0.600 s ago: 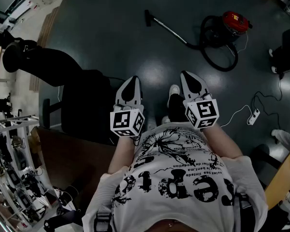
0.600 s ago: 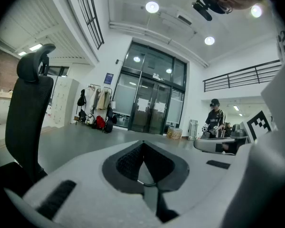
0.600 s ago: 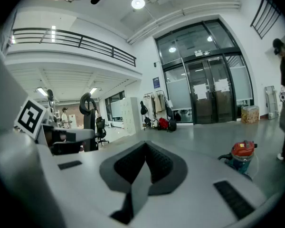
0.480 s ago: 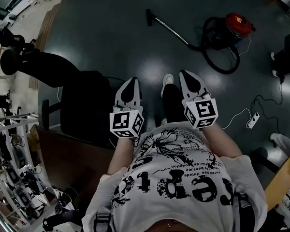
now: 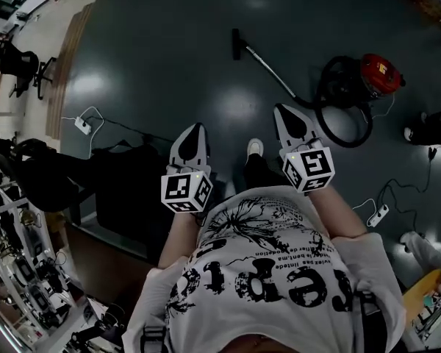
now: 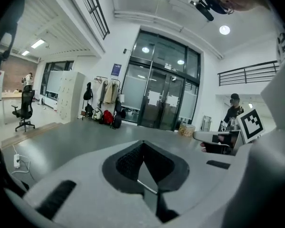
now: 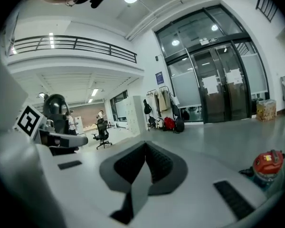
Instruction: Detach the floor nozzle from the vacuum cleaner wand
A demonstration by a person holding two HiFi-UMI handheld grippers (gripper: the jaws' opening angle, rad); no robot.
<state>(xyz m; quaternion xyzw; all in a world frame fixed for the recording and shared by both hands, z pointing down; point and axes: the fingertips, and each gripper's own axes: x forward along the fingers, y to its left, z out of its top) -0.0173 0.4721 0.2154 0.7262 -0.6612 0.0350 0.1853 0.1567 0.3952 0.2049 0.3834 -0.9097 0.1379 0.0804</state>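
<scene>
Both grippers are held level in front of the body, well apart from the work. The left gripper [image 5: 192,140] has its jaws fully together with nothing between them; the right gripper [image 5: 290,123] is the same.

The floor nozzle [image 5: 239,44] lies on the floor [image 5: 162,57] ahead, roughly between the lines of the two grippers. The wand [image 5: 268,72] runs diagonally from the nozzle back and to the right, toward the hose [image 5: 345,109] and red canister [image 5: 378,76]. The wand's hose end lies ahead of the right gripper, so that gripper is judged nearer the wand, leaving the nozzle to the left.
</scene>
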